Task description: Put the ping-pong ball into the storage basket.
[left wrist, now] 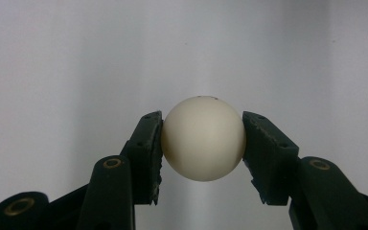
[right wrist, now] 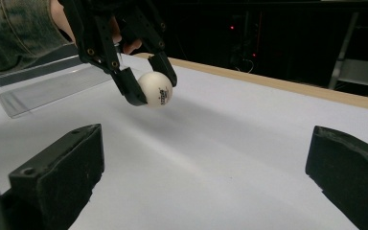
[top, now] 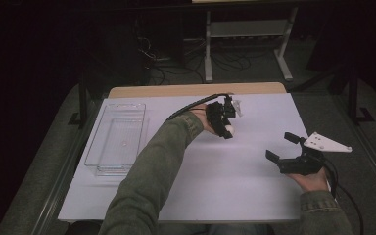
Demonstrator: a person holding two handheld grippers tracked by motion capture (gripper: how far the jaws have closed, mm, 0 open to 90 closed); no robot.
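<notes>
A white ping-pong ball (left wrist: 203, 138) sits pinched between the two black pads of my left gripper (left wrist: 202, 143), which is shut on it. From above, that left gripper (top: 228, 129) points down over the far middle of the white table (top: 235, 186) with the ball (top: 229, 129) at its tip. Seen from the right gripper view, the ball (right wrist: 156, 88) hangs a little above the table surface, held by the left gripper (right wrist: 149, 85). My right gripper (top: 280, 147) rests low at the right side of the table, jaws wide open with nothing between them (right wrist: 203, 177).
A clear plastic tray (top: 117, 138) lies at the table's left side, its near wall (right wrist: 43, 88) visible behind the held ball. A wooden edge (top: 196, 90) runs along the table's far side. Beyond it stand a desk frame and cables on the floor.
</notes>
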